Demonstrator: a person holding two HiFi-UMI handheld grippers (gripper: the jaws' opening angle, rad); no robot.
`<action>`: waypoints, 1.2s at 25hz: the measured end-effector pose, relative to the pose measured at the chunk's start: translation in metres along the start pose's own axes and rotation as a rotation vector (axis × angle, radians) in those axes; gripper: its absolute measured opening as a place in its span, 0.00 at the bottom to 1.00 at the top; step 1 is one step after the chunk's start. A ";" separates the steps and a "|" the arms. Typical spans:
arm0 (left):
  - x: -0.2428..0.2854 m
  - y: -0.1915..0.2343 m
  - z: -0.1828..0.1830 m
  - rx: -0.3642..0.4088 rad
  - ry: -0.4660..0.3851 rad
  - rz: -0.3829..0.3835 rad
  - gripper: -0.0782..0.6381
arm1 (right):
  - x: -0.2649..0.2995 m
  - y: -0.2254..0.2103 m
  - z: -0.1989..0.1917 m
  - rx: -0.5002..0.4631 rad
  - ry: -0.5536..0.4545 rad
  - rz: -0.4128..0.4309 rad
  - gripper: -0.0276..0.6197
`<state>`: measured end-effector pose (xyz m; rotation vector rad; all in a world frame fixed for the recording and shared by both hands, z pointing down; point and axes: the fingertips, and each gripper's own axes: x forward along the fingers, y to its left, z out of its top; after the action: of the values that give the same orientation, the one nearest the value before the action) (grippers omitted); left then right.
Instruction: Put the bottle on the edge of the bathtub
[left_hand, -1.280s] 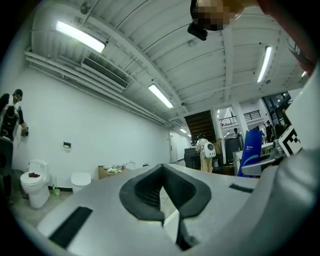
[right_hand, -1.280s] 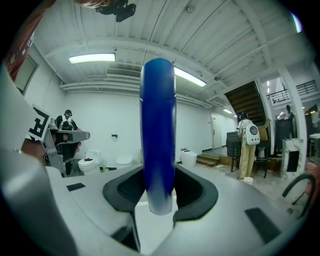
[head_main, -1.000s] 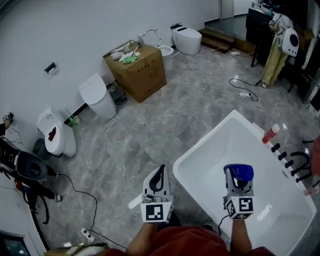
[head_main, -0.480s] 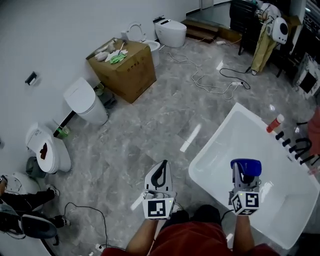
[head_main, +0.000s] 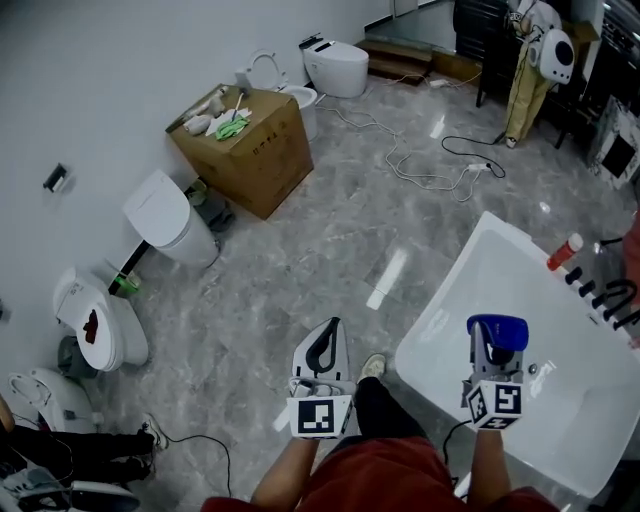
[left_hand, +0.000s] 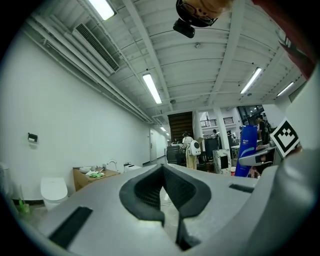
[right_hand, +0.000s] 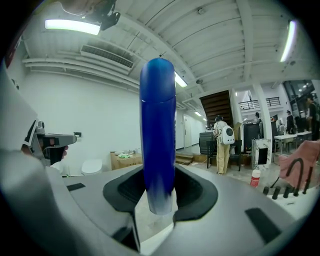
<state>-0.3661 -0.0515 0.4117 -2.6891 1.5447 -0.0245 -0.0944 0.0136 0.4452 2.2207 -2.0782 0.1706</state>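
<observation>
The blue bottle (head_main: 497, 329) stands straight up in the right tongs (head_main: 497, 350), which squeeze its bottom end. From above, it hangs over the white bathtub (head_main: 437, 293), close to the tub's left edge, and that edge is bare. The far edge has black taps (head_main: 600, 296) and a small red-topped bottle (head_main: 565, 251). The left tongs (head_main: 320, 352) are closed with nothing in them. They are over the gray floor (head_main: 330, 230), which is wide open up to the brown box (head_main: 245, 150).
</observation>
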 end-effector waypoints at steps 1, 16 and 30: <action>0.016 0.006 0.005 0.005 -0.017 -0.004 0.11 | 0.015 -0.001 0.002 0.004 -0.005 -0.004 0.29; 0.249 0.029 -0.011 0.023 0.007 -0.187 0.11 | 0.181 -0.074 0.006 0.073 0.002 -0.209 0.28; 0.381 -0.072 -0.013 -0.008 -0.009 -0.464 0.11 | 0.192 -0.161 -0.014 0.111 0.055 -0.437 0.28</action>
<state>-0.1123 -0.3442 0.4249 -2.9788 0.8874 -0.0209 0.0788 -0.1631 0.4885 2.6340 -1.5401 0.3114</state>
